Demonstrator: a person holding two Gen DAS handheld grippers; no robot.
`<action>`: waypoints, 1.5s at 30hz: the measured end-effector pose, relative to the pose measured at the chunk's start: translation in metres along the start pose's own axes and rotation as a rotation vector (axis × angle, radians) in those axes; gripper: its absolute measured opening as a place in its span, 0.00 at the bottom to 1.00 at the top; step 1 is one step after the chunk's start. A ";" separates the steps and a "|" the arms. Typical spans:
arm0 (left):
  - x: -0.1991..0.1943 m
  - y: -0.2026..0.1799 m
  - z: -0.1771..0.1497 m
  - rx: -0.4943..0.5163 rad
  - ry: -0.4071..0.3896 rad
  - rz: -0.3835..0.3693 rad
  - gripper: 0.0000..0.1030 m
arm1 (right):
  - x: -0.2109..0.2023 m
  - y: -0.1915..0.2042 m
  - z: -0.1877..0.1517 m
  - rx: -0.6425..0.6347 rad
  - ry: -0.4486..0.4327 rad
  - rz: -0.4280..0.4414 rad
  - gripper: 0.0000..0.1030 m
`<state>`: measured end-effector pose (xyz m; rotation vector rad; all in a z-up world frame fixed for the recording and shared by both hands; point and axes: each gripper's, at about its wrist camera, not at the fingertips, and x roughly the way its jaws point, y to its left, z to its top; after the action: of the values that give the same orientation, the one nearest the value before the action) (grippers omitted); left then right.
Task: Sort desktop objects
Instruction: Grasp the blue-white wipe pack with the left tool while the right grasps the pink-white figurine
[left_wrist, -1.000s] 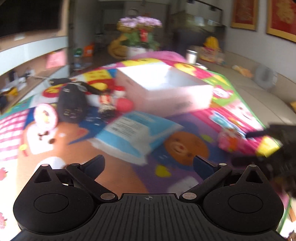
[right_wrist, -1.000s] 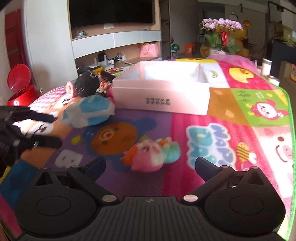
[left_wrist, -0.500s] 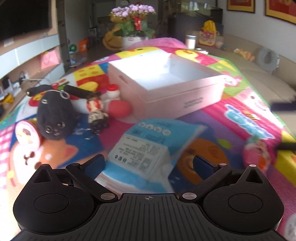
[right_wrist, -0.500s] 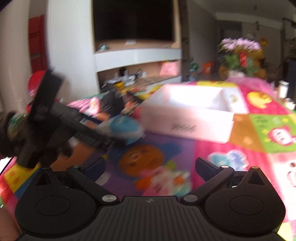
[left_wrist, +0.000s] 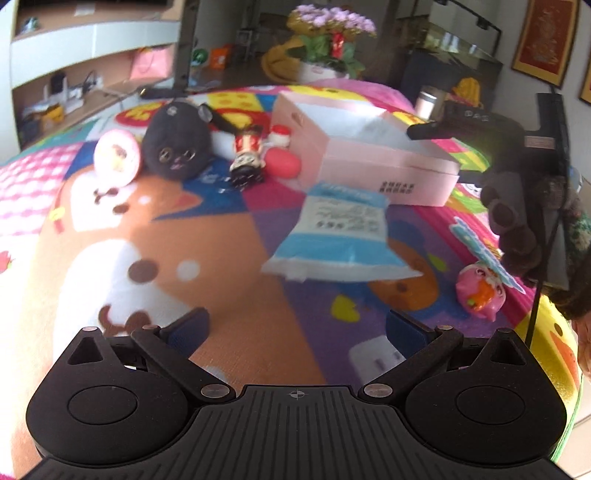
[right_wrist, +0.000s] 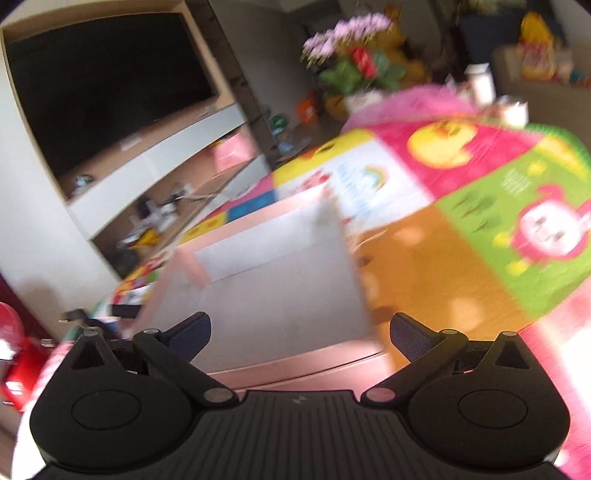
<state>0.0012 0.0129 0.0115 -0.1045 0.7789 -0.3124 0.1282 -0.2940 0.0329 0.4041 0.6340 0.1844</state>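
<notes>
Blue-and-white packet (left_wrist: 338, 236), flat beside pink box (left_wrist: 373, 155)

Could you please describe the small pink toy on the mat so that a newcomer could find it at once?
Start at the pink box on the colourful play mat. Nearer the camera lies a blue-and-white packet; right of that packet sits the pink toy. It alone is round and pink with an orange patch, lying apart from the others.

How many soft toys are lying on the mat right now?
2: a black plush toy at the far left beside the round pink tin, and a small pink one at the right near the mat's edge. Others may be hidden.
</notes>
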 end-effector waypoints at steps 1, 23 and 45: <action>-0.001 0.000 0.000 -0.003 -0.004 -0.001 1.00 | 0.000 0.004 -0.004 -0.011 0.003 0.022 1.00; -0.010 -0.018 0.013 0.042 -0.049 0.122 1.00 | -0.092 0.050 -0.124 -0.473 0.186 0.061 0.76; -0.022 -0.074 0.047 0.283 -0.114 0.058 0.56 | -0.193 0.091 -0.127 -0.645 0.008 0.007 0.71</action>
<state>0.0017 -0.0511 0.0748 0.1649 0.6168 -0.3555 -0.1058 -0.2283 0.0818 -0.2161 0.5469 0.3822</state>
